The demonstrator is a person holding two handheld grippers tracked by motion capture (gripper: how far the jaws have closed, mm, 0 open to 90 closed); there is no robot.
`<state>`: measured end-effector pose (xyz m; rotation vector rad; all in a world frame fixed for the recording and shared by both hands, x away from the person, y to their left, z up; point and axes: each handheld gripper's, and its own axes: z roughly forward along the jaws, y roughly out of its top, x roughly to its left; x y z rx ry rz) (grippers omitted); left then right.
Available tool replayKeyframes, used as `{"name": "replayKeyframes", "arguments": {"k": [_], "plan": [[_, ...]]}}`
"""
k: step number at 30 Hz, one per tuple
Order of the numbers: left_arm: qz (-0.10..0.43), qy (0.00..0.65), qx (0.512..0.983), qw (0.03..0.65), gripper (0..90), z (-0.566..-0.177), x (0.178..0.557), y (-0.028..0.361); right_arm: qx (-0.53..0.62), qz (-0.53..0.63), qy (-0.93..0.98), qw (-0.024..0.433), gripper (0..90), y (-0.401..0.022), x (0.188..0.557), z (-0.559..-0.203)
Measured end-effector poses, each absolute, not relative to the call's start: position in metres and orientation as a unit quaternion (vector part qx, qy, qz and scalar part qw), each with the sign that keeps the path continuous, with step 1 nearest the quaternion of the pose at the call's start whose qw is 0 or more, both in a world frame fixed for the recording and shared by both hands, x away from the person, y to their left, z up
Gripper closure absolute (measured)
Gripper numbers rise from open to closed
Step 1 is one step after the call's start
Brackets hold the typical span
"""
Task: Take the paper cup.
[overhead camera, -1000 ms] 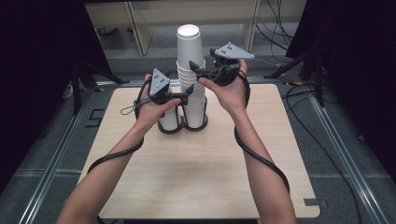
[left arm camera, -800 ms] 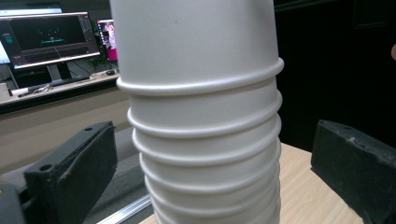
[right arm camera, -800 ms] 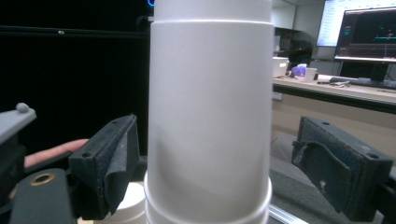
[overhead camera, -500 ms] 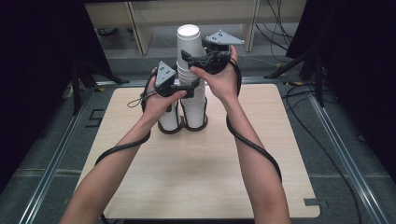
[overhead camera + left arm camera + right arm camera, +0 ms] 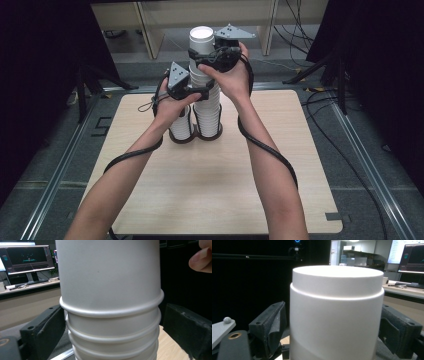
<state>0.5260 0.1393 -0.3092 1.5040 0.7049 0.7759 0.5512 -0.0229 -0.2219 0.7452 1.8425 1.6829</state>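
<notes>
Cups [image 5: 202, 47] rise in the right gripper's [image 5: 204, 56] grasp while the left gripper's [image 5: 201, 92] jaws, just closing, bracket the stack [image 5: 206, 112] without visibly pressing.

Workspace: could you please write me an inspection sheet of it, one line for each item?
Surface: light wooden table, bare around the cups.
Job's things: tall stack of upturned white cups and short stack side by side, each in a dark ring base.
Clutter: nothing seen.
Grippers: left gripper has its jaws at both sides of the tall stack, partway up; they have just been closing. Right gripper has its jaws at both sides of the top cup. Whether the pads press cannot be told.
Cables: one gripper cable trails along each forearm.
Surroundings: loose floor cables behind the table; monitor on a desk.
</notes>
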Motion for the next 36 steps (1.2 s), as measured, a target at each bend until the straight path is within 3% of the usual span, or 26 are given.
{"name": "replayKeyframes", "arguments": {"k": [5,36], "plan": [[0.338,0.307,0.652,0.606,6.4,-0.309,0.527,0.139,0.276,0.622,0.682,0.266,20.6,-0.025,0.553,-0.222],[0.339,0.305,0.658,0.599,6.7,-0.307,0.527,0.139,0.261,0.651,0.655,0.282,25.2,-0.028,0.548,-0.203]]}}
